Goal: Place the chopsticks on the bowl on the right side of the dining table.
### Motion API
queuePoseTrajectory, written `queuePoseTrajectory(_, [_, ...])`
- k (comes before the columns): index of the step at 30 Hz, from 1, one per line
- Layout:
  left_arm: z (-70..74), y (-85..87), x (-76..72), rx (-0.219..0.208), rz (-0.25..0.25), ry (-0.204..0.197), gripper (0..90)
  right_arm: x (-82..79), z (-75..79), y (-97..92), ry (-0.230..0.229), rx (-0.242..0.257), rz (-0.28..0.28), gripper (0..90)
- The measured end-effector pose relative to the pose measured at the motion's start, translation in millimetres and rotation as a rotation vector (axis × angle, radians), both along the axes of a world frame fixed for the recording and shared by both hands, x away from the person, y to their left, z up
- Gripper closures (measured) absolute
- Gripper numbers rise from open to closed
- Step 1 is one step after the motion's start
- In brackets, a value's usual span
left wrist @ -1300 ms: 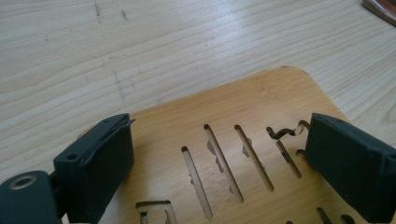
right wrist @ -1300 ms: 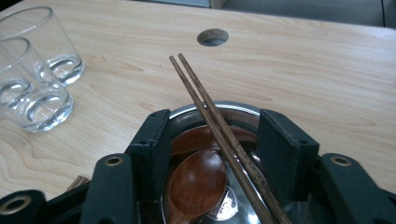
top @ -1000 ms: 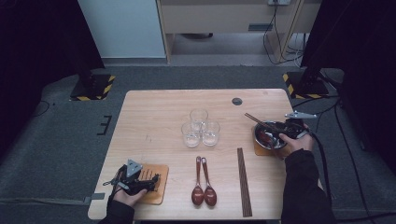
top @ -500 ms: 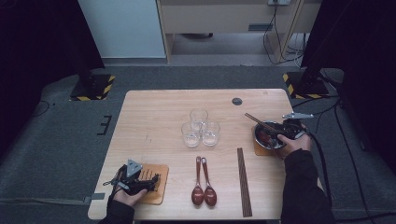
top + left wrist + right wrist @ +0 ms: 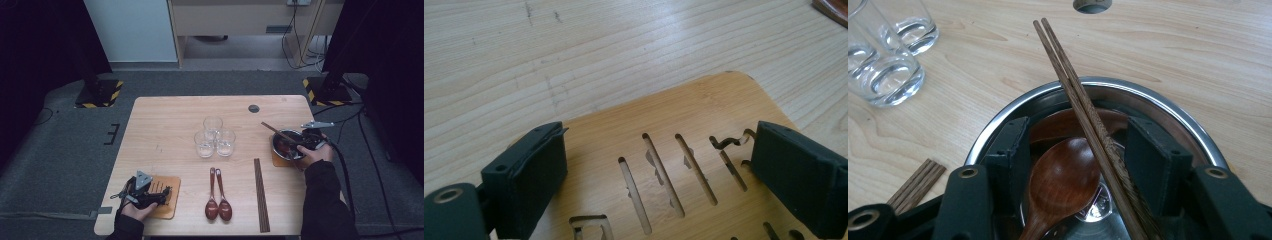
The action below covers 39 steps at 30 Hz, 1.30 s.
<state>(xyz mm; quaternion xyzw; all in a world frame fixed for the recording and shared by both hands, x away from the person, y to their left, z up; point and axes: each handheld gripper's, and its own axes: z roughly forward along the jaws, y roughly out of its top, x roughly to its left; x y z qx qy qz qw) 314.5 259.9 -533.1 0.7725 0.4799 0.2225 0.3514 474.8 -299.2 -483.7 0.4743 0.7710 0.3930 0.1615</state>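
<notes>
A steel bowl (image 5: 286, 141) stands on a wooden coaster (image 5: 276, 160) at the table's right. In it lie a dark wooden spoon (image 5: 1063, 180) and a pair of chopsticks (image 5: 1068, 80) that lean over the far rim (image 5: 1148, 90). My right gripper (image 5: 1079, 145) dips into the bowl (image 5: 301, 145). Its jaws straddle the spoon and chopsticks and have just been closing, with a gap still beside the right pad. At the front left, my left gripper (image 5: 164, 193) rests open over a slotted bamboo coaster (image 5: 704, 110), one jaw on each side of the slots (image 5: 659, 165).
Three empty glasses (image 5: 214, 137) cluster mid-table and appear at the upper left of the right gripper view (image 5: 888, 75). Two wooden spoons (image 5: 218, 197) and another pair of chopsticks (image 5: 260, 195) lie near the front edge. A round cable hole (image 5: 254, 108) sits at the back.
</notes>
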Motion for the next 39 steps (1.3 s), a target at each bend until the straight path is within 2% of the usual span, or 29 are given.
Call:
queuePoseTrajectory(6, [0.0,0.0,0.0,0.000,0.000,0.000,6.9,-1.1,0.6,0.6,0.001,-0.003,0.004,45.6])
queuePoseTrajectory(11, [0.0,0.0,0.0,0.000,0.000,0.000,6.9,-1.0,1.2,0.7,-0.028,0.002,-0.002,49.7])
queuePoseTrajectory(18, [0.0,0.0,0.0,0.000,0.000,0.000,6.9,-0.3,-0.8,2.3,-0.022,-0.006,-0.001,50.8])
queuePoseTrajectory(26, [0.0,0.0,0.0,0.000,0.000,0.000,6.9,-1.6,0.0,2.1,-0.018,-0.006,0.026,57.5])
queuePoseTrajectory(33, [0.0,0.0,0.0,0.000,0.000,0.000,6.9,-3.4,0.5,2.9,-0.008,-0.008,0.042,55.8])
queuePoseTrajectory(39, [0.0,0.0,0.0,0.000,0.000,0.000,6.9,-6.4,4.9,1.9,-0.030,0.003,0.034,51.6])
